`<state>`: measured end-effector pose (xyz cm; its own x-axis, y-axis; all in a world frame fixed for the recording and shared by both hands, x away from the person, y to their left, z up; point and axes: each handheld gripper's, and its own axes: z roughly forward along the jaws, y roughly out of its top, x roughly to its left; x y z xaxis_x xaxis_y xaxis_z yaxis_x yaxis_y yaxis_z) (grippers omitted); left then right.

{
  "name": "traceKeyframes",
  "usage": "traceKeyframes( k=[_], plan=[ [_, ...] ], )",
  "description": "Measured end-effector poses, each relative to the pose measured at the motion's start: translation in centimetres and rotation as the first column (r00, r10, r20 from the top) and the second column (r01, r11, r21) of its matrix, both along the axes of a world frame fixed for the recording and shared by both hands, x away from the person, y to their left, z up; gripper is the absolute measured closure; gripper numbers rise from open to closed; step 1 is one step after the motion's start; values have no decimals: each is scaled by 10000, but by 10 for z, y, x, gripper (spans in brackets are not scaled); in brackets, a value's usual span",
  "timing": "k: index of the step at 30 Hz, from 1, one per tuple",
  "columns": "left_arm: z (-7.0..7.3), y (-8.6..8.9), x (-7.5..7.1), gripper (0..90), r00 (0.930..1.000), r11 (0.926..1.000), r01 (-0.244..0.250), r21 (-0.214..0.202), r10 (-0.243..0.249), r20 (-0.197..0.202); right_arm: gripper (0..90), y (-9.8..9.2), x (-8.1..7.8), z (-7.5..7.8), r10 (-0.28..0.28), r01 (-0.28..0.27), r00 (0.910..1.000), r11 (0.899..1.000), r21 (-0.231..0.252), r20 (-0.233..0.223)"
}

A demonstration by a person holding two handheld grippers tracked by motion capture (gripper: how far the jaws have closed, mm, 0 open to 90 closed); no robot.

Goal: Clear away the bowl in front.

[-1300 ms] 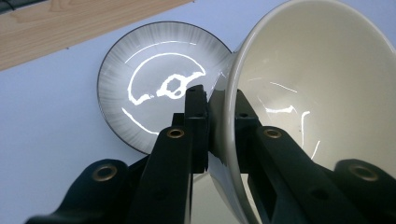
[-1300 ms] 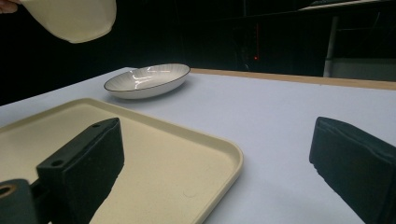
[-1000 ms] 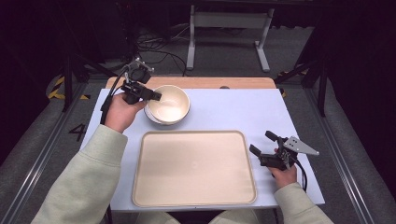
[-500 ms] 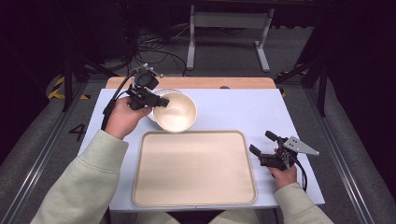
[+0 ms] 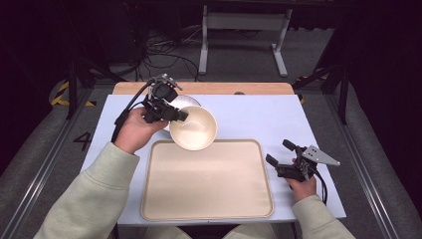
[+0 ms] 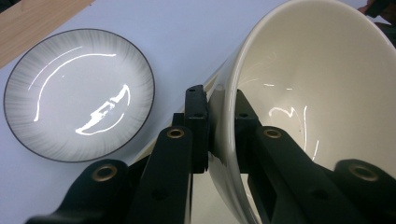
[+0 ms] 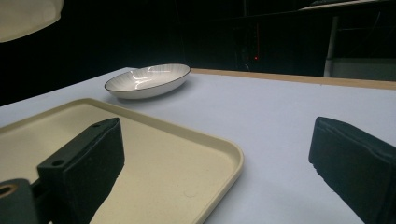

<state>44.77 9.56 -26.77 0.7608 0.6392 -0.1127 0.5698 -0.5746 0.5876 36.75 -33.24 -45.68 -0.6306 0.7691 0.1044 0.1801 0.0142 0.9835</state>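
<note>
My left gripper [image 5: 178, 115] is shut on the rim of a cream bowl [image 5: 193, 128], one jaw inside the wall and one outside. The bowl hangs tilted in the air over the far left corner of the beige tray [image 5: 206, 184]. In the left gripper view the jaws [image 6: 219, 99] pinch the bowl [image 6: 317, 79] at its near edge. A white plate [image 6: 79, 93] with grey stripes and a dark rim lies on the table behind it. My right gripper [image 5: 277, 152] rests open on the table just right of the tray, with nothing between its jaws [image 7: 217, 154].
The plate [image 5: 188, 101] sits at the far left of the pale table [image 5: 259, 117], partly hidden by the left gripper. A wooden strip [image 5: 224, 88] runs along the far edge. The right gripper view shows the tray corner [image 7: 219, 154], the plate [image 7: 148, 79] and the bowl [image 7: 28, 11].
The left gripper has carried the bowl up off the plate and toward the tray, tilting it. The plate now lies uncovered. The right gripper has stayed still.
</note>
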Motion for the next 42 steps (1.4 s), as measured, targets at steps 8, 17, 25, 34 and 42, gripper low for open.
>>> traceKeyframes(
  k=[8, 17, 25, 34, 42],
  plan=[
    [1, -14, -10, 825, 9973, 9973, 738, 70, -738, 58, 36, 0, 0, 0, 12, -12, 10000, 10000, 7, -4],
    [-2, -28, -16, 825, 9918, 9915, 1278, 242, -1279, 44, 36, 0, 0, 0, 34, -34, 10000, 10000, 20, -16],
    [-11, -37, -18, 825, 9822, 9813, 1875, 439, -1877, -8, 36, 0, 0, 0, 61, -61, 10000, 10000, -14, -29],
    [-18, -46, -22, 826, 9726, 9707, 2322, 620, -2326, 4, 37, 0, 0, 0, 76, -76, 10000, 10000, -6, -53],
    [-33, -58, -23, 825, 9591, 9537, 2828, 1023, -2825, -181, 40, 1, 1, 0, 125, -125, 9999, 9999, 7, -92]
  ],
)
